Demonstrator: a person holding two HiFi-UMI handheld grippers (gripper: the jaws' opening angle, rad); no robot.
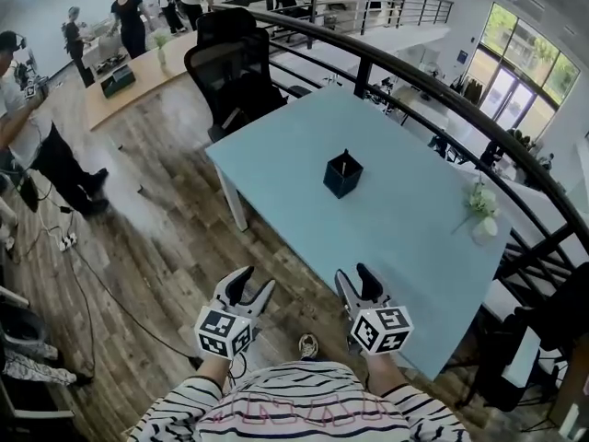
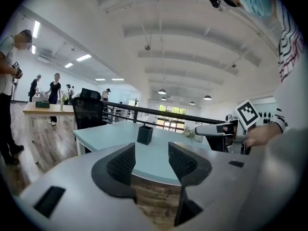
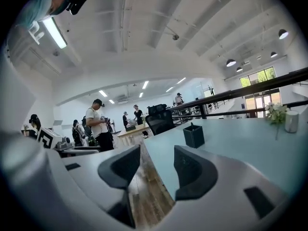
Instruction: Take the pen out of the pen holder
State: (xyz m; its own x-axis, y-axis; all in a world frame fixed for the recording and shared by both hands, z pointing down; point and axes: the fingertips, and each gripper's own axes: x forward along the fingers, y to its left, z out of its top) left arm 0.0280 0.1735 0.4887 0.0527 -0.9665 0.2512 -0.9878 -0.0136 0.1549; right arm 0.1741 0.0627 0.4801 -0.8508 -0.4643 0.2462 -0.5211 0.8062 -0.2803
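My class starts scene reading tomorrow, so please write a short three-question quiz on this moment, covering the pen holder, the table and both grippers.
1. True or false: the thin dark pen already lies flat on the pale blue rectangular table.
2. Multiple choice: the dark square pen holder stands A) near the table's middle, B) on the wooden floor, C) on the black chair.
3. Fill in: the jaws of the left gripper and the right gripper stand ____, with nothing between them.
Key: 1 false, the pen stands upright in the holder; 2 A; 3 open.
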